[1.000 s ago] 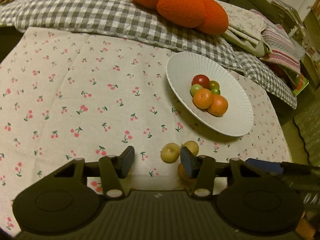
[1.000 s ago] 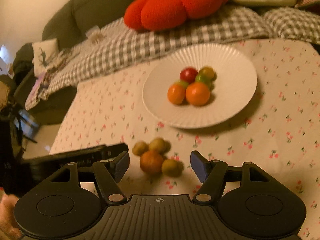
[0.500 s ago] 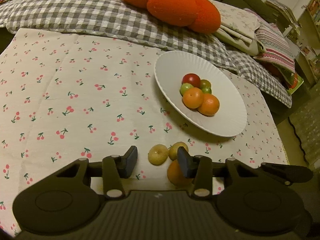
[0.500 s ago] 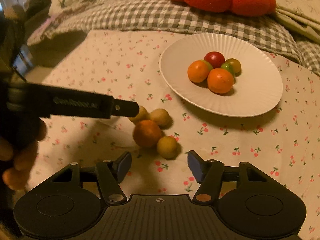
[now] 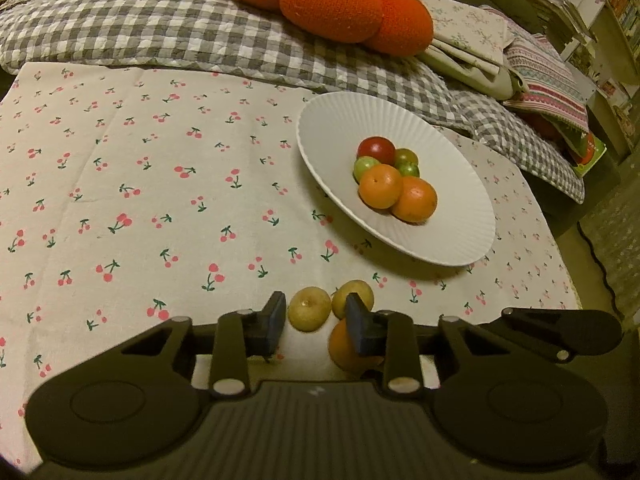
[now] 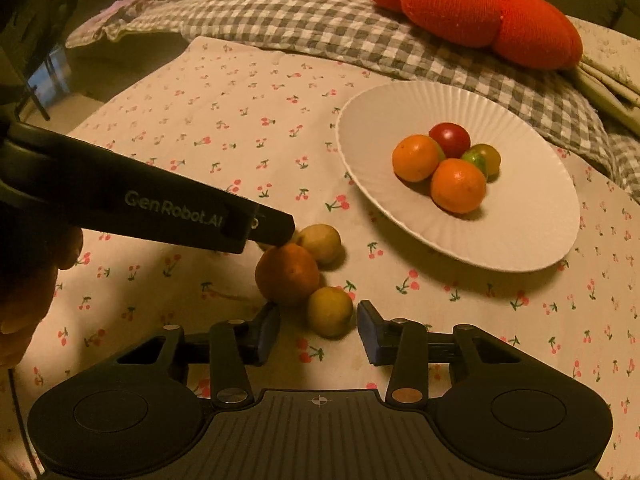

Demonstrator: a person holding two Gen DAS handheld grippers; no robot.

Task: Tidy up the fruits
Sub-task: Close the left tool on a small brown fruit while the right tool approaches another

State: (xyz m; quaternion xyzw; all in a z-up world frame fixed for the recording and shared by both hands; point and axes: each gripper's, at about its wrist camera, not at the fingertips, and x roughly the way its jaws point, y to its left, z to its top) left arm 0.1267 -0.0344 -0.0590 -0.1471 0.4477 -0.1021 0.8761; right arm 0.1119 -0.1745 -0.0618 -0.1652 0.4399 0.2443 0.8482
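A white ribbed plate (image 5: 460,216) (image 6: 532,216) holds two oranges, a red fruit and small green fruits. On the cherry-print cloth lie several loose fruits: a yellow one (image 5: 309,309), a second yellow one (image 5: 354,295) and an orange (image 5: 347,347) (image 6: 287,274). My left gripper (image 5: 316,322) is open with the first yellow fruit between its fingertips. My right gripper (image 6: 318,330) is open around another yellow fruit (image 6: 330,311). The left gripper's finger (image 6: 256,226) shows in the right wrist view, over the orange.
A grey checked blanket (image 5: 160,28) and an orange knitted pumpkin cushion (image 5: 332,0) lie behind the table. Folded cloths (image 5: 536,60) are stacked at the right. The table edge drops off at the right (image 5: 560,256).
Both grippers have moved in toward the loose fruits. The left jaws have narrowed around a yellow fruit. The right gripper now brackets another yellow fruit.
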